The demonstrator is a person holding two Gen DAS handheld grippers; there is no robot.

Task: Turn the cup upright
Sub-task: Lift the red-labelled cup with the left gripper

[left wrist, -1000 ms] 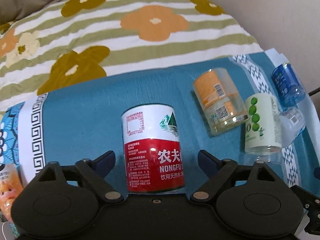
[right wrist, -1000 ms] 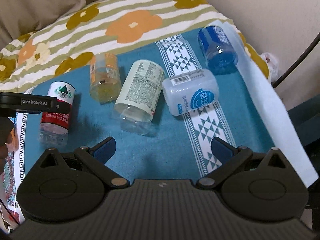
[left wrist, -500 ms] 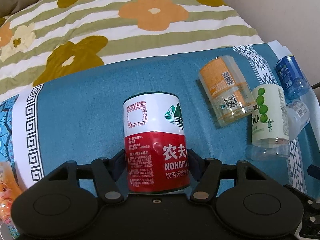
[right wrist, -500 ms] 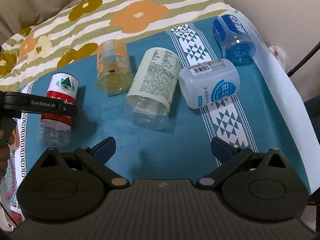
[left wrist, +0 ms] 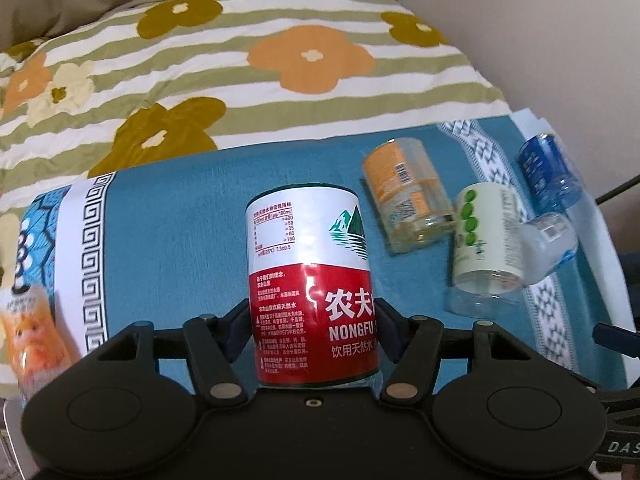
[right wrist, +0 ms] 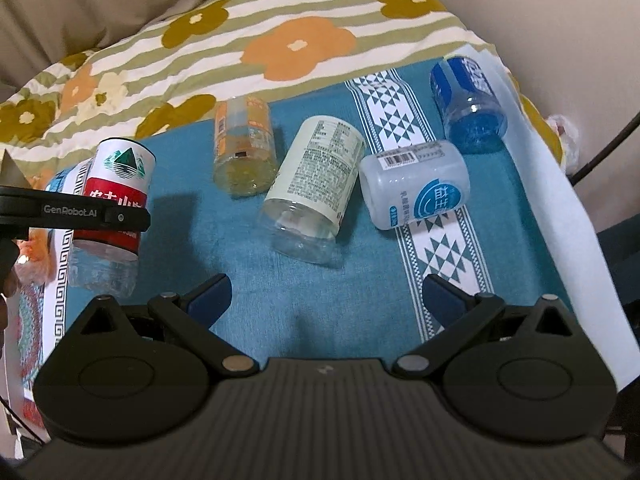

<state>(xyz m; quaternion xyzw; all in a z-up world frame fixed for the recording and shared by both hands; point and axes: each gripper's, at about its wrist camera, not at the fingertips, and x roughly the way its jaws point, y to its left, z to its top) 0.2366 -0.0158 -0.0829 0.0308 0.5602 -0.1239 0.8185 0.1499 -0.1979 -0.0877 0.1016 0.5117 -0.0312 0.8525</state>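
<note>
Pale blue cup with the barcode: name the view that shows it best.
Right wrist view: the pale blue cup lies on its side in full view. In the left wrist view the green-dotted cup hides most of it.

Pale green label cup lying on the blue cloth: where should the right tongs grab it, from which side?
Grip the pale green label cup across its labelled mid-body, descending from above with the right tongs spanning its width. It lies on its side, clear end toward the camera; the white-blue cup crowds its right flank, so mind that finger.

Both grippers black plastic w/ round disc housings, brass-coloured pivot screws, dark blue pads: left gripper (left wrist: pixel 312 320), right gripper (right wrist: pixel 326 296). Left's side reads "GenRobot.AI" in white.
</note>
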